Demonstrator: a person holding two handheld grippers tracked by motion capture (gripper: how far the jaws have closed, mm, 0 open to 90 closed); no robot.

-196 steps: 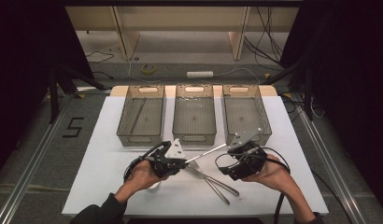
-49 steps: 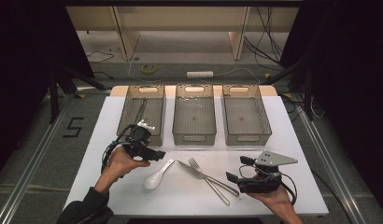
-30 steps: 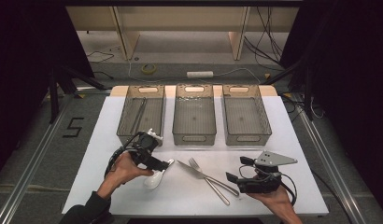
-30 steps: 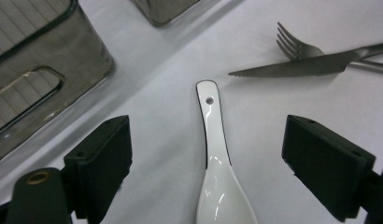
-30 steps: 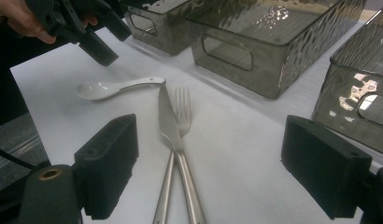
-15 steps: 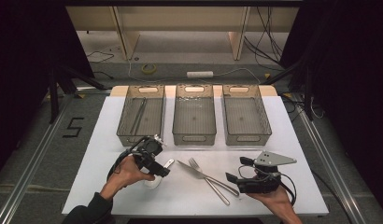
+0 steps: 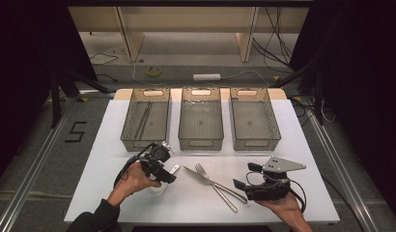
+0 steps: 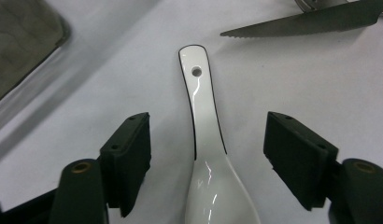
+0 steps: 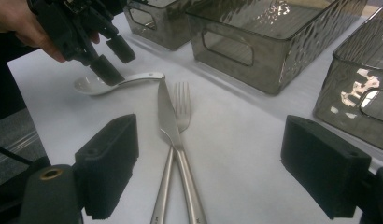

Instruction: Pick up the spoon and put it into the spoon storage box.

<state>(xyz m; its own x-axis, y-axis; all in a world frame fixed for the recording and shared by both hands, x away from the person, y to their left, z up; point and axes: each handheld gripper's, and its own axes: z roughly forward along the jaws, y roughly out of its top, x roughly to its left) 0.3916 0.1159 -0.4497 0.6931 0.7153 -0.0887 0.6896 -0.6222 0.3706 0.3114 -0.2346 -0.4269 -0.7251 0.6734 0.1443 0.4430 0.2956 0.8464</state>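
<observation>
Between the wide-open left claw [image 8: 206, 154] jaws, white spoon [image 8: 203, 140], handle pointing lengthwise away toward the knife [image 8: 306, 23].

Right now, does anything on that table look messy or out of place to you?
Mildly: the knife and fork lie crossed on the white table instead of side by side. The spoon lies flat and whole between the open left gripper's fingers. Nothing looks spilled or broken.

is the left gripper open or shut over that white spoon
Open. In the left gripper view, the left gripper has its jaws spread apart, one either side of the white spoon, neither pad touching it.
</observation>
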